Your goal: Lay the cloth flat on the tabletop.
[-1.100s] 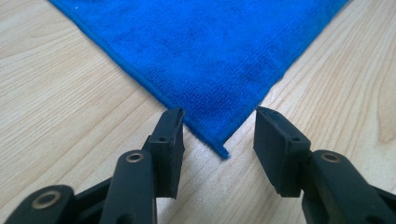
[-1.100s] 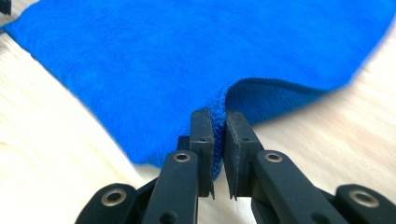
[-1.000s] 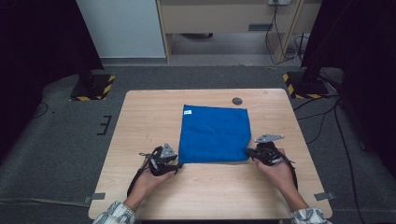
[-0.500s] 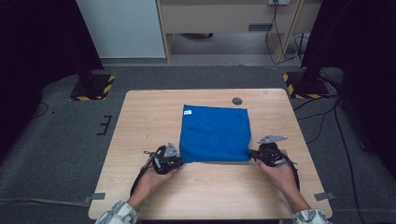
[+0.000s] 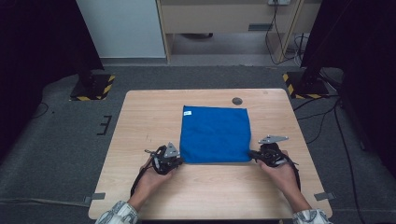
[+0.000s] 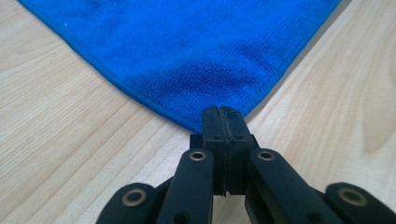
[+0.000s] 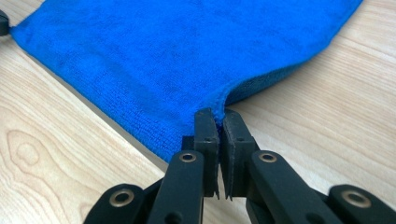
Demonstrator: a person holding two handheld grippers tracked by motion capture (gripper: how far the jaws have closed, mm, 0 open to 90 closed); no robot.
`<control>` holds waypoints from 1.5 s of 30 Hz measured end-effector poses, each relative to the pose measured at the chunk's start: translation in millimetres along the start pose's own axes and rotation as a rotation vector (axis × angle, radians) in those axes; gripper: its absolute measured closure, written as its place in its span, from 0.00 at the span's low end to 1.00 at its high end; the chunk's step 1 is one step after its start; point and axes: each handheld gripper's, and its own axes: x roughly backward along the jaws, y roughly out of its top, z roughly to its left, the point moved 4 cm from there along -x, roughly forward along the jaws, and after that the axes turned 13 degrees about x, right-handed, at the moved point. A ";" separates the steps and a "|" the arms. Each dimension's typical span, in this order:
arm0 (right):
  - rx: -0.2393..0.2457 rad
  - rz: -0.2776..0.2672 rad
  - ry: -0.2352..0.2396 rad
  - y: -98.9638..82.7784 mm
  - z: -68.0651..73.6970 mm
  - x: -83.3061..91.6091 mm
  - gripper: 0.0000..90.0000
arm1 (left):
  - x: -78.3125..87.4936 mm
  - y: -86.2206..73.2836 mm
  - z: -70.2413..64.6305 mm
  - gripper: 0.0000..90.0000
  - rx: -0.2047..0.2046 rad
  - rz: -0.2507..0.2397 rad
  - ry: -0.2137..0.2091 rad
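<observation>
Grey carpet and dark stands surround a light wooden desk [image 5: 154,116] in the high view, where a flat, square blue microfibre cloth [image 5: 215,135] lies at the desk's middle with a small white tag [image 5: 187,112] at its far left corner and a dark round plug [image 5: 237,101] just beyond its far edge. Left gripper [image 5: 176,161] sits at the cloth's near left corner, right gripper [image 5: 254,155] at the near right corner, both low on the desk. Left gripper view: the fingers have just closed, now pressed together on the very tip of the cloth corner [image 6: 205,119]; the bite looks thin, so a lift could likely pull the corner free. Cloth here is smooth, fine looped weave with a stitched hem, lying flat on the wood. Right gripper view: fingers [image 7: 205,135] pinching the cloth's other near corner, which is raised slightly, with the hem curling up and a shadowed gap below. Risks, as a judgement: uneven lifting would skew the fold, one corner slipping would let the cloth droop, and dragging the fingers could bunch the fabric.
</observation>
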 end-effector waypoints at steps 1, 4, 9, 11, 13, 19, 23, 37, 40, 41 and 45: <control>0.002 0.002 -0.002 -1.5 0.3 1.3 0.96 | 1.3 0.3 -1.2 1.00 0.000 -0.003 -0.005; -0.003 0.008 -0.003 -6.6 2.4 7.4 0.96 | 3.2 1.1 -5.8 1.00 -0.006 -0.003 -0.021; -0.017 0.017 -0.004 -15.1 5.8 18.2 0.96 | 8.8 -2.2 -15.7 1.00 -0.031 0.011 -0.049; -0.021 0.019 0.000 -18.3 7.3 21.4 0.96 | 12.4 -4.6 -19.0 1.00 -0.040 0.016 -0.057; -0.023 0.023 0.011 -21.0 10.0 24.5 0.96 | 14.9 -5.4 -21.0 1.00 -0.048 0.019 -0.061; -0.021 0.016 0.026 -26.4 16.7 32.5 0.96 | 18.7 -9.4 -27.5 1.00 -0.062 0.036 -0.073; -0.022 0.019 0.036 -30.6 21.5 37.3 0.95 | 22.4 -12.0 -33.6 1.00 -0.080 0.039 -0.075; -0.033 0.037 0.046 -38.4 27.0 42.4 0.90 | 26.7 -18.9 -40.4 0.99 -0.063 0.056 -0.093; -0.031 0.037 0.026 -40.0 26.9 43.7 0.69 | 27.3 -19.4 -37.3 0.84 -0.034 0.023 -0.075; -0.031 0.039 0.019 -40.2 26.2 44.7 0.62 | 28.5 -19.2 -36.3 0.76 -0.022 0.003 -0.077; -0.019 -0.008 -0.025 -38.4 24.2 48.3 0.39 | 33.8 -15.7 -29.9 0.45 0.016 -0.068 -0.082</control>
